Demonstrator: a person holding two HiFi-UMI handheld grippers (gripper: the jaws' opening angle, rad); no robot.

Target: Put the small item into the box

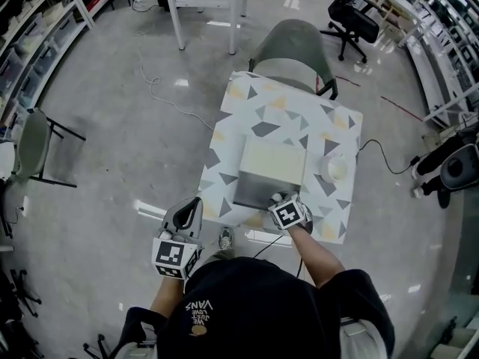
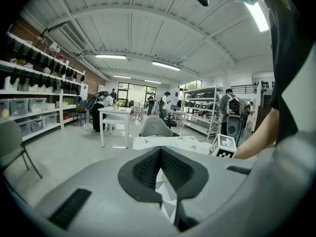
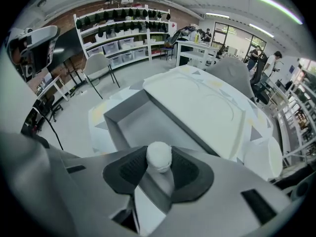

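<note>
Fingers [image 3: 129, 171] of the right gripper [image 3: 159, 168] are clamped on the small item [image 3: 159, 156], a white rounded lump. It sits between the two dark pads, close to their tips, and its top stands a little out past them. The pads press it from both sides.

From where I stand, the right gripper [image 1: 283, 204] points steeply down at the near edge of the box [image 1: 258, 189]. The box is grey inside and open. Its pale lid [image 1: 273, 161] lies folded back on the far side. In the right gripper view the item hangs over the grey inside of the box [image 3: 123, 125], near the front wall, with the lid [image 3: 207, 102] beyond it. If the item touches the bottom of the box, I cannot tell.

The box stands on a table [image 1: 329, 126] covered with a cloth of grey and yellow triangles. A white round thing [image 1: 334, 169] lies on the cloth just to the right of the box.

The left gripper [image 1: 188, 214] is off the table, beside its near left corner and above the floor. Its fingers [image 2: 145, 169] are together with nothing between them; only a thin strip of the patterned cloth shows under the tips.
</note>
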